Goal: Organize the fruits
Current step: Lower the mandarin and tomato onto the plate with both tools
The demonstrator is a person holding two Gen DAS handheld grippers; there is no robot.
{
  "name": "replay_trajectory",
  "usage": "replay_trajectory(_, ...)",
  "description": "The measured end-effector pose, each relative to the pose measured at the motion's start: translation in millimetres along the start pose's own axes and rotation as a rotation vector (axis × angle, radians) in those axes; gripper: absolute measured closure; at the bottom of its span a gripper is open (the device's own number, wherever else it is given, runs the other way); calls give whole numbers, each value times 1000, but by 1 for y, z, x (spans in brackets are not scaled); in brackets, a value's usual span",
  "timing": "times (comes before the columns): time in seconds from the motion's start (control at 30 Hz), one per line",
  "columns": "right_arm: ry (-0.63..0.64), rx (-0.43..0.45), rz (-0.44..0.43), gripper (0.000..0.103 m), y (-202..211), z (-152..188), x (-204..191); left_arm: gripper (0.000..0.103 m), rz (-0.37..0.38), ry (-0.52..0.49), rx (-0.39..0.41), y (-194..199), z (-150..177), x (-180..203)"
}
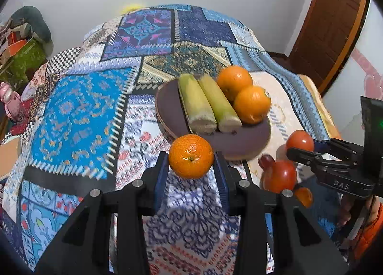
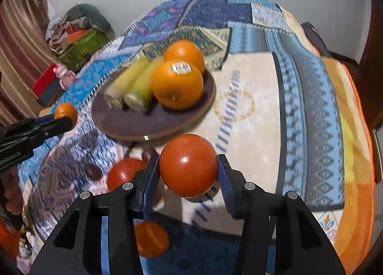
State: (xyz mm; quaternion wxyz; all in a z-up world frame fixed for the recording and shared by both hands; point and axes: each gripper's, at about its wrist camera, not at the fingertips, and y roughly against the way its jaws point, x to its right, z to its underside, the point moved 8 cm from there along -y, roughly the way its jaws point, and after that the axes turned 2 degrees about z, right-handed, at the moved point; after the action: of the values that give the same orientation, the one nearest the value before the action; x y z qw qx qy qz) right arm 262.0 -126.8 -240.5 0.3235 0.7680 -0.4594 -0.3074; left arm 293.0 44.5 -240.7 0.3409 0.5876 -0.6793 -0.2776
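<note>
Two fruits are held clear of the table. A mandarin (image 1: 190,156) is clamped between the left gripper (image 1: 191,174) pads. A tomato (image 2: 188,165) is clamped in the right gripper (image 2: 189,176), near the plate (image 2: 124,124) edge.

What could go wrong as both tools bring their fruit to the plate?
1. The plate already carries two corn cobs and two oranges; the bare part is small, so a round fruit may roll off.
2. The left tool with its mandarin and the right tool with its tomato are close together and could collide near the rim.
</note>
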Motion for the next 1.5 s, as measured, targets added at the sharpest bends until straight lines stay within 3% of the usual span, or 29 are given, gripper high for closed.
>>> replay_trajectory(0.3,63,17,-54,59,-15,-31,-31,65,-32,11,8,-20,-34,-16)
replay_trajectory(0.83,103,-53,-80,59,-43,-30,-41,65,-51,22,-53,-71,-49,-26)
replay_trajectory(1.17,97,-50,-85,57,-40,-33,-41,64,-54,6,-32,-62,-51,-21)
replay_trajectory(1.5,72,12,-60,58,-5,-39,-29,64,-41,-8,-2,-25,-42,-10)
